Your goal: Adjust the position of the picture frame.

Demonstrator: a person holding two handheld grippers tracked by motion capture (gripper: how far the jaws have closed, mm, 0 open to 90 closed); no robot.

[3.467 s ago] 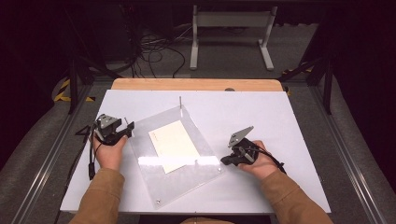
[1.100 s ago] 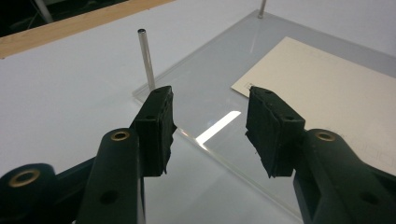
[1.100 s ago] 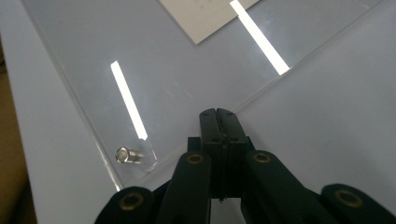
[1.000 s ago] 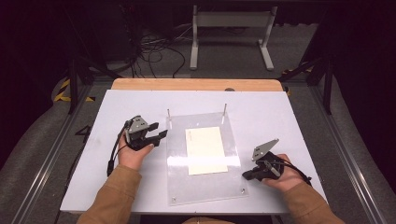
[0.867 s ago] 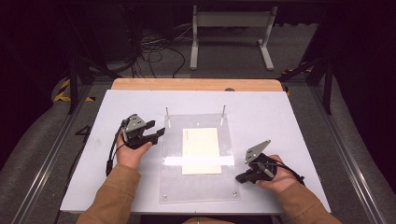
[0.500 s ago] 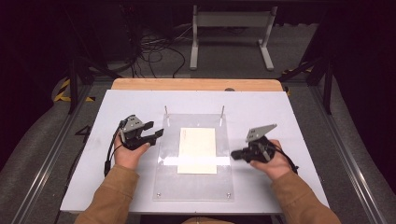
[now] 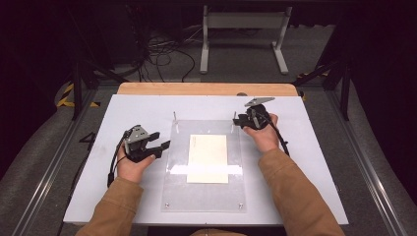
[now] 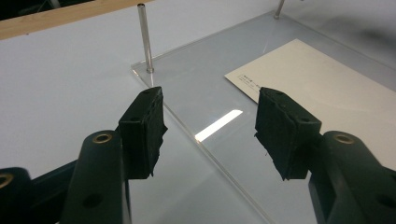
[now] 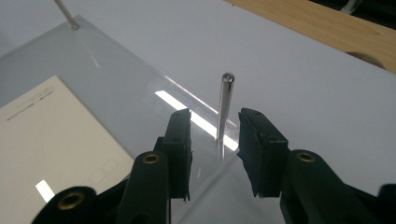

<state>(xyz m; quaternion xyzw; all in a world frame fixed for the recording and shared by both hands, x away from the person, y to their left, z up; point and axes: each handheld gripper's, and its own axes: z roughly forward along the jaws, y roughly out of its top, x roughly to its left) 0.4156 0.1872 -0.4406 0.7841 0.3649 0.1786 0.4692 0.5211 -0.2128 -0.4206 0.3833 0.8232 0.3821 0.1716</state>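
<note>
Right gripper (image 9: 215,140) jaws just opening, spread around thin upright metal pin (image 9: 225,109) of clear acrylic plate (image 7: 206,196) — left gripper (image 8: 210,123) spread, empty.

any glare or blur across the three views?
High view: a bright glare band crosses the clear plate just below the paper; surroundings dark, all sharp. Left gripper view: a short glare streak on the plate, jaws slightly soft. Right gripper view: glare streak by the metal pin, far corner soft.

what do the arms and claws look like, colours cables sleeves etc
Both forearms wear tan-brown long sleeves. Each hand carries a black two-jaw claw, left claw and right claw, with brass-coloured pivot pins, ribbed black pads, a grey three-cornered top plate and a trailing black cable.
</note>
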